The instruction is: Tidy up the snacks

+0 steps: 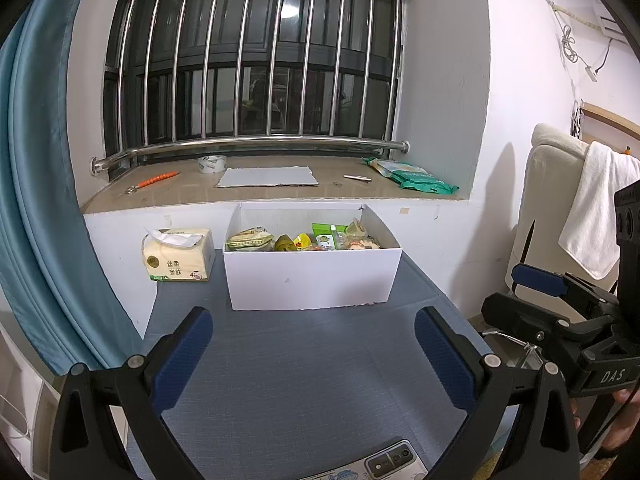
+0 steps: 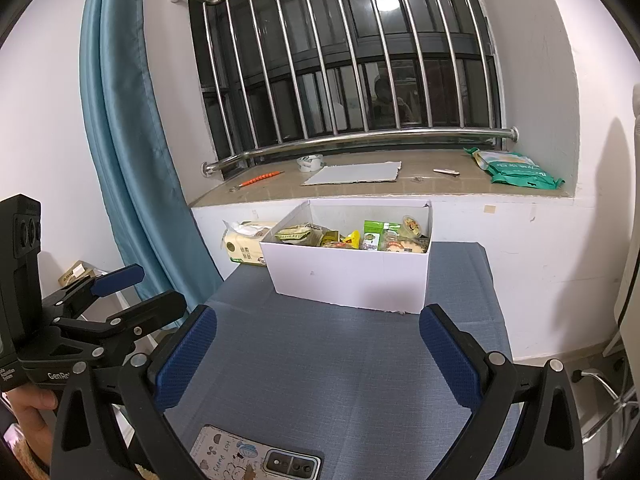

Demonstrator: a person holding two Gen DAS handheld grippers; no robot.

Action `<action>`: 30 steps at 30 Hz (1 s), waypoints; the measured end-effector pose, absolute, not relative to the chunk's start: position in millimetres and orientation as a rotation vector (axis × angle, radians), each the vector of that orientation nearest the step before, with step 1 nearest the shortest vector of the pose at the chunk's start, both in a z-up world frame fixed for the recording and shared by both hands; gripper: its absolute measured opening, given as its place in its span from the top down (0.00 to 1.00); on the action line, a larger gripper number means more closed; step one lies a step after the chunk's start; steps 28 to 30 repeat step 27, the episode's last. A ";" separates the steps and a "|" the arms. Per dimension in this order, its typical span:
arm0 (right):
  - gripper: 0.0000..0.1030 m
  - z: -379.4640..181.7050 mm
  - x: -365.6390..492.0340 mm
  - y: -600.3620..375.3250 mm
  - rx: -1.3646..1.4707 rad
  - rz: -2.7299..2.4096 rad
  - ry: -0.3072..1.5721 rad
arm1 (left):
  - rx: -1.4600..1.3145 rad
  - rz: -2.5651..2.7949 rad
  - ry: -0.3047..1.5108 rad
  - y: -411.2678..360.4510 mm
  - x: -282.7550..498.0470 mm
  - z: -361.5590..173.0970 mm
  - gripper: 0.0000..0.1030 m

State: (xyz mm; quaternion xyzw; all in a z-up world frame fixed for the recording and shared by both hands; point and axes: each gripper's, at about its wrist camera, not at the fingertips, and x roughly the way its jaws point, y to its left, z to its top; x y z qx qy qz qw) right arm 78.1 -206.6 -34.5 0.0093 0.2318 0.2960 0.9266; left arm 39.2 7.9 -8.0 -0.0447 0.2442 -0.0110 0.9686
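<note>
A white cardboard box (image 1: 312,280) stands at the far end of the blue-grey table (image 1: 312,380); it also shows in the right wrist view (image 2: 352,280). Several snack packets (image 1: 304,240) lie inside it, green and yellow ones among them, also seen in the right wrist view (image 2: 352,238). My left gripper (image 1: 314,344) is open and empty, held above the table in front of the box. My right gripper (image 2: 318,344) is open and empty too, beside the left one (image 2: 116,292). The right gripper shows at the right edge of the left wrist view (image 1: 536,280).
A tissue pack (image 1: 178,254) stands left of the box. A phone (image 2: 256,456) lies at the table's near edge. The windowsill (image 1: 276,188) holds tape, a grey board, an orange tool and a green bag (image 1: 412,176). A blue curtain (image 1: 36,184) hangs left; a chair (image 1: 560,208) stands right.
</note>
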 end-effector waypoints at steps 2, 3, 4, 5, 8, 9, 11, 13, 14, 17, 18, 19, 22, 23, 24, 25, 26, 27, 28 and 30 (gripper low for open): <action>0.00 -34.5 78.1 -206.6 0.018 0.607 0.476 | -0.090 -0.022 0.495 8.6 39.3 -8.9 0.00; 0.00 -34.5 78.2 -206.6 0.017 0.607 0.476 | -0.090 -0.022 0.495 8.6 39.3 -8.9 0.00; 0.00 -34.4 77.9 -206.4 0.019 0.606 0.475 | -0.090 -0.022 0.495 8.5 39.3 -8.9 0.00; 0.00 -34.4 77.9 -206.6 0.019 0.607 0.476 | -0.090 -0.022 0.496 8.8 39.2 -9.1 0.00; 0.00 -34.3 77.9 -206.2 0.019 0.606 0.475 | -0.091 -0.023 0.498 9.7 39.1 -9.9 0.00; 0.00 -34.4 78.0 -206.3 0.018 0.607 0.476 | -0.090 -0.023 0.499 10.2 38.8 -10.1 0.00; 0.00 -34.4 77.8 -206.6 0.019 0.606 0.475 | -0.089 -0.024 0.500 9.9 39.0 -10.5 0.00; 0.00 -34.4 78.0 -206.3 0.019 0.608 0.476 | -0.087 -0.024 0.502 10.5 38.9 -11.0 0.00; 0.00 -34.4 77.9 -206.3 0.018 0.607 0.476 | -0.086 -0.024 0.502 10.1 39.0 -11.1 0.00; 0.00 -34.5 79.1 -208.0 0.018 0.608 0.477 | -0.085 -0.024 0.504 10.4 39.4 -11.3 0.00; 0.00 -34.4 79.0 -208.3 0.018 0.608 0.477 | -0.084 -0.023 0.504 10.5 39.2 -11.4 0.00; 0.00 -34.5 79.1 -208.1 0.017 0.609 0.477 | -0.084 -0.023 0.504 10.4 39.2 -11.4 0.00; 0.00 -34.3 79.1 -208.5 0.018 0.610 0.475 | -0.083 -0.025 0.504 9.8 39.8 -11.2 0.00; 0.00 -34.8 80.1 -209.1 0.018 0.610 0.476 | -0.080 -0.024 0.503 9.3 39.5 -11.3 0.00; 0.00 -35.1 80.7 -209.8 0.017 0.611 0.476 | -0.073 -0.021 0.501 9.2 38.7 -11.5 0.00; 0.00 -35.1 80.6 -209.7 0.016 0.610 0.476 | -0.068 -0.023 0.502 8.3 38.9 -11.9 0.00; 0.00 -35.0 80.5 -209.8 0.016 0.609 0.477 | -0.065 -0.026 0.504 7.7 39.4 -12.0 0.00; 0.00 -35.6 81.5 -209.9 0.015 0.611 0.477 | -0.067 -0.029 0.504 8.2 39.0 -12.1 0.00; 0.00 -35.6 81.5 -209.9 0.015 0.611 0.477 | -0.067 -0.029 0.504 8.2 39.0 -12.1 0.00; 0.00 -35.6 81.5 -209.9 0.015 0.611 0.477 | -0.067 -0.029 0.504 8.2 39.0 -12.1 0.00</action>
